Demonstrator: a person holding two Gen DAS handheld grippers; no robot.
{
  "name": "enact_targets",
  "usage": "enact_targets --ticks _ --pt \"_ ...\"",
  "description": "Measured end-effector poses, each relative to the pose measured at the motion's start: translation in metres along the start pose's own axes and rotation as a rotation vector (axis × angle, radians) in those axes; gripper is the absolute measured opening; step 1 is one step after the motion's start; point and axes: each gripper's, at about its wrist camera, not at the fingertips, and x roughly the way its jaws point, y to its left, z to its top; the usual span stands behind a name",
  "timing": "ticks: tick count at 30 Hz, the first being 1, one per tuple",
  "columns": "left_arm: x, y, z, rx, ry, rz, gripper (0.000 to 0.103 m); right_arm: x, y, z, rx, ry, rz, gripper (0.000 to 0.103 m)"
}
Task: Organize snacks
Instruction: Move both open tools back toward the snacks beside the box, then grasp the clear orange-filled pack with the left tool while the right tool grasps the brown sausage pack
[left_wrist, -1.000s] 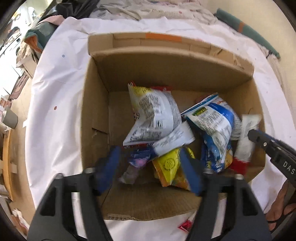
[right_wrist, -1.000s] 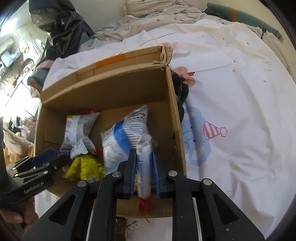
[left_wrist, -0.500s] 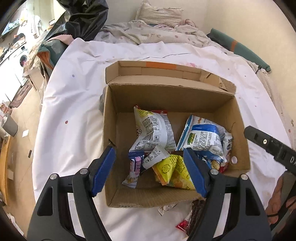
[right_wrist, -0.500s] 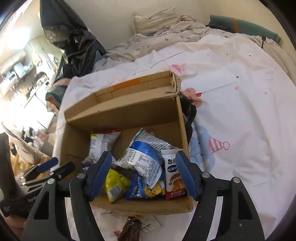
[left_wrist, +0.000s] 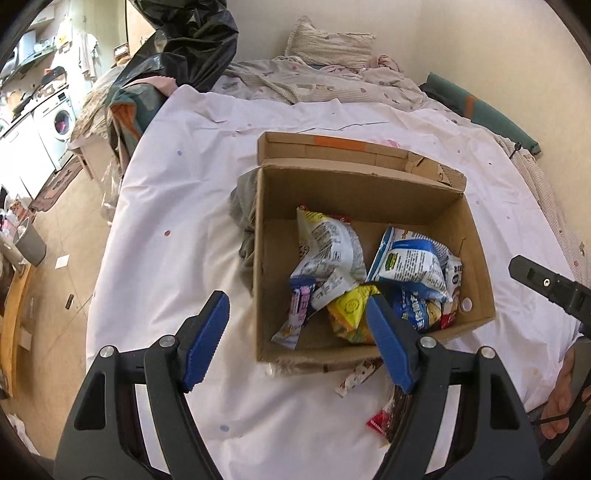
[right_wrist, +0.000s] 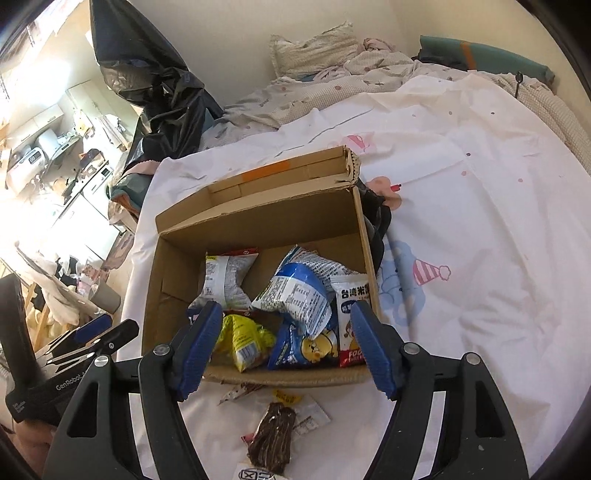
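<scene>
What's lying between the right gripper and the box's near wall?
Right wrist view: a dark brown snack packet and small wrappers on the white sheet.

black gripper (left_wrist: 295, 325) arms, silver screws, ridged blue fingers (left_wrist: 205, 338), bare-skinned hand (left_wrist: 561, 398).

Brown cardboard box (right_wrist: 177, 273), yellow snack packet (right_wrist: 243, 339), white sheet (right_wrist: 480, 229).

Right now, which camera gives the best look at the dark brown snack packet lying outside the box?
The right wrist view: the dark brown snack packet lies whole on the sheet, in front of the cardboard box, between the open right gripper fingers. The left wrist view shows only a sliver beside that gripper's finger.
</scene>
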Motion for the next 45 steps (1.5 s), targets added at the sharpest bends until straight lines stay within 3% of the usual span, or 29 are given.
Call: enact_targets --ticks 8,17,22,27,32,38,42,45 --pt "-0.004 0.020 -0.022 -0.076 0.070 -0.019 0.074 -0.010 -0.009 -0.029 0.086 0.044 0.021 0.078" --pt "0.001 0.034 -0.040 -0.160 0.123 -0.026 0.074 -0.004 -0.032 -0.064 0.268 0.132 0.062 0.079" --pt "0.005 0.051 -0.043 -0.217 0.117 0.028 0.074 0.008 -0.042 -0.074 0.331 0.186 0.077 0.079" --pt "0.026 0.061 -0.054 -0.283 0.195 0.037 0.073 0.013 -0.047 -0.078 0.350 0.213 0.077 0.079" --pt "0.060 0.035 -0.068 -0.204 0.266 0.034 0.073 0.017 -0.050 -0.080 0.396 0.239 0.121 0.079" --pt "0.101 -0.006 -0.080 -0.088 0.186 0.051 0.074 0.021 -0.042 -0.075 0.356 0.244 0.111 0.079" --pt "0.126 -0.009 -0.091 -0.048 0.156 0.100 0.074 0.025 -0.042 -0.078 0.348 0.264 0.105 0.079" --pt "0.130 -0.010 -0.098 -0.028 0.113 0.095 0.074 0.028 -0.041 -0.080 0.336 0.276 0.099 0.079"
